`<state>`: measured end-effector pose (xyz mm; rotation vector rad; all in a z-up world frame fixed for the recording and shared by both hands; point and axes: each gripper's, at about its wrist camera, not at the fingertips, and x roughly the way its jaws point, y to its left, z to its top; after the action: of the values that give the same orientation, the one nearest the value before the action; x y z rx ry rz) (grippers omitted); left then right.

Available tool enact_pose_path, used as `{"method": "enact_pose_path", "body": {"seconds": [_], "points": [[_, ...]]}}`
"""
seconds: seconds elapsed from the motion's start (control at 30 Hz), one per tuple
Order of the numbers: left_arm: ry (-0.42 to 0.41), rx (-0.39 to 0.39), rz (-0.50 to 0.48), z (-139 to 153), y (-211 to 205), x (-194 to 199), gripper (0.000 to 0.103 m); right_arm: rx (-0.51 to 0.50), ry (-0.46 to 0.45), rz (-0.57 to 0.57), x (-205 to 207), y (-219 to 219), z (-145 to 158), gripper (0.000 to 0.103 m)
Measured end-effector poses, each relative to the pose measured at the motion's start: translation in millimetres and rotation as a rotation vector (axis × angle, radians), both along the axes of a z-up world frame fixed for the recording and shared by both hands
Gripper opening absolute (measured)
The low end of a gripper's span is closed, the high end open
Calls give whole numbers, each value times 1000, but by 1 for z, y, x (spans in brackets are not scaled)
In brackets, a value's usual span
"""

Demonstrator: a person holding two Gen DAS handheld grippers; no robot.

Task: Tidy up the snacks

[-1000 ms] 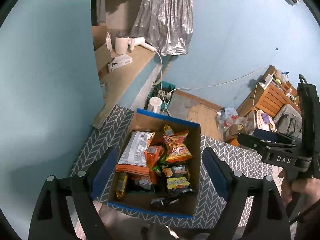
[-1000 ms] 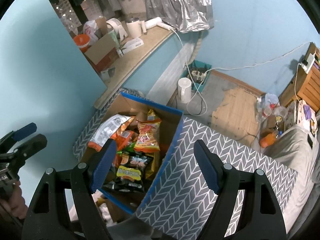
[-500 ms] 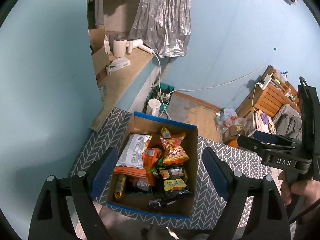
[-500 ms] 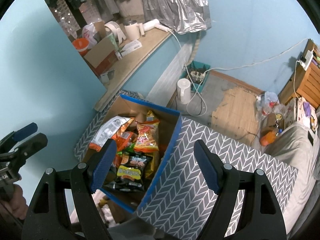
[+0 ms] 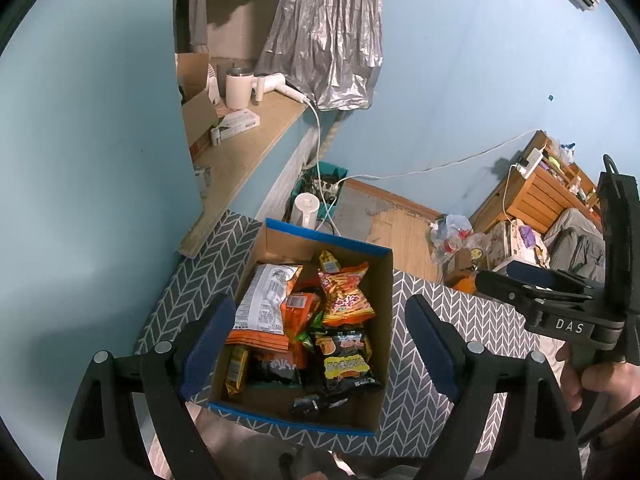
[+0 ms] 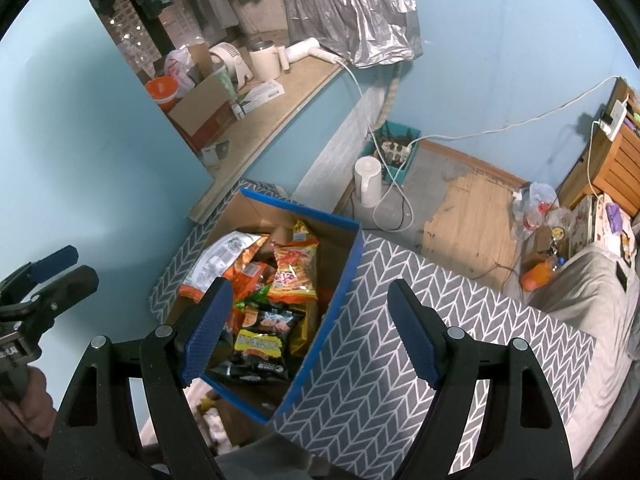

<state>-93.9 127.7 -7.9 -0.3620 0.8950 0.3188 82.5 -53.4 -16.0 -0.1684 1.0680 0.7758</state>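
Hovering spread and empty, the left tool [image 5: 316, 344] and right tool [image 6: 308, 332] hang above the blue-rimmed cardboard box [image 5: 326, 242] of jumbled snack bags; best descend onto the topmost orange crinkled packet [image 5: 346, 294]; pinch one edge only.

"DAS" in white on the right gripper [image 5: 532, 286]; snack labels unreadable.

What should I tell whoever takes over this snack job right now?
Left claw: open, empty, above the blue-rimmed cardboard box.
Right claw: open, empty, over the box's right wall.
Snacks are all loose in the box: white crinkled bag, orange-red chip bag, black-and-yellow packet.
Done: nothing visibly sorted.
Left: pick out and arrange every packet.
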Motion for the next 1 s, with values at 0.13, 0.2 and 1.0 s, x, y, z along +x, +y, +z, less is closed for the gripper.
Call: {"method": "enact_pose_path", "body": {"seconds": [0.13,0.2,1.0], "points": [[8,-2,-3,-2,1,-1,88,-1,0,-2,-1,0,1,80],[11,0,-4,-3,0,-2,88,2,2,-3,0,1,1,80],[27,0,-27,-6,-3,-3,88,-3,3,-7,-8,2,5,80]]}}
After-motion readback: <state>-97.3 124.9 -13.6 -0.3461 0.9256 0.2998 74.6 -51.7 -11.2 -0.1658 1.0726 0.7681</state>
